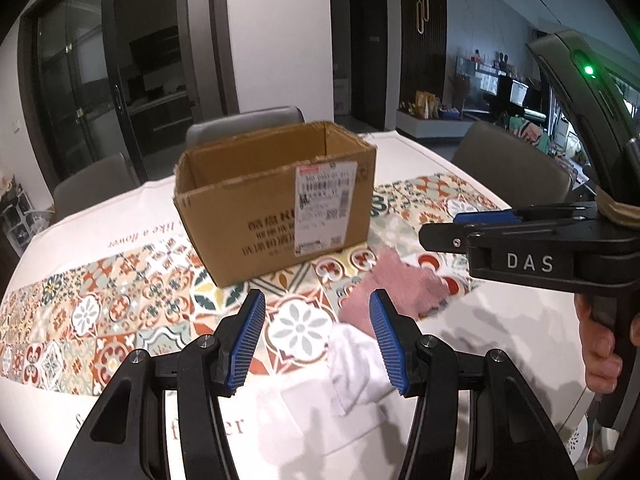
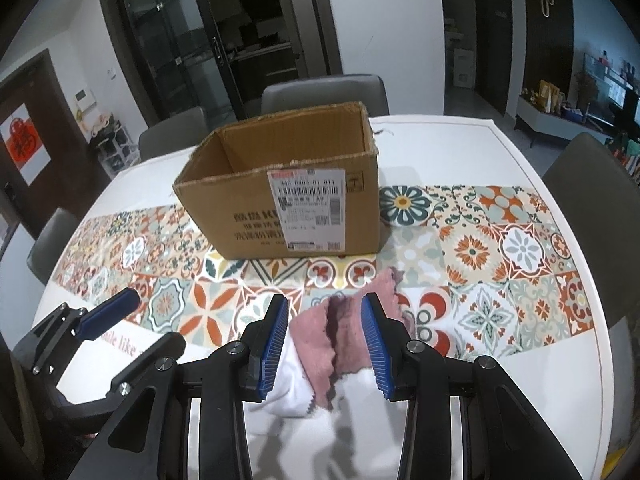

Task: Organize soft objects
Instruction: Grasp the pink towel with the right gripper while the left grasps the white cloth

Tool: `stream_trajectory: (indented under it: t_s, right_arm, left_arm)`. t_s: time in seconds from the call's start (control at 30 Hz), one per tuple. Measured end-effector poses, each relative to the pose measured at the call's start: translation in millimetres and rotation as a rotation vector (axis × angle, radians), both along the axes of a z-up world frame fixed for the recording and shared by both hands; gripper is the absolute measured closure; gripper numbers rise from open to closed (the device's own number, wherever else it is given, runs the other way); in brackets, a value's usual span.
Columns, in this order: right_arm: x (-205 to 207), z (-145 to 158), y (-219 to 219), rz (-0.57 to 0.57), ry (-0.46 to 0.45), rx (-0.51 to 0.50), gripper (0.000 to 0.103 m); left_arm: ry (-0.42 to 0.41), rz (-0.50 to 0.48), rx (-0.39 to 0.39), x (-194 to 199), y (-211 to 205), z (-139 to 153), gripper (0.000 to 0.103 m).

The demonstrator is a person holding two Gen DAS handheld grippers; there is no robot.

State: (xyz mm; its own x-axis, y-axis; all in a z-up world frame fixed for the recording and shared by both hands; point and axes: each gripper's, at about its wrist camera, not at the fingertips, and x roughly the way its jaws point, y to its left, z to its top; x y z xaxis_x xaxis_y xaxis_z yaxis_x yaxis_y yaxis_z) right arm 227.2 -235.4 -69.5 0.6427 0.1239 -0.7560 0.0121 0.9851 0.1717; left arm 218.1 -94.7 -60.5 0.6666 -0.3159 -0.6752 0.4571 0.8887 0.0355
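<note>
Cardboard box, open top with ragged torn rim, white shipping label on the near face, sits mid-table on the patterned tile-print runner. Table is white, rounded edge.

Pink cloth: fuzzy knit, crumpled, lying in front of the box and overlapping a white cloth, soft and rumpled, nearer the table edge.

Left gripper: spread wide, holding nothing, ribbed blue pads, hovering above the white cloth's left side.

Right gripper: also spread, pads either side of the pink cloth from its camera; cannot tell whether they touch it.

Grey padded chairs ring the table.
</note>
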Motion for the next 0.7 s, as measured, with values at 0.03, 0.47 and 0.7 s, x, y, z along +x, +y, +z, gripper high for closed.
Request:
stream_trajectory:
  t_s: [0.03, 0.47, 0.7]
  right_arm:
    - [0, -3, 0, 0.004, 0.007, 0.0, 0.063]
    - [0, -33, -7, 0.046, 0.085, 0.015, 0.052]
    - [6, -54, -11, 0.062, 0.132, 0.007, 0.041]
  left_arm:
    - [0.013, 0.0, 0.002, -2, -2, -3, 0.05]
    - [0.087, -0.004, -0.002, -11, -12, -31, 0.05]
    - [0.13, -0.005, 0.003, -11, -18, -50, 0.05]
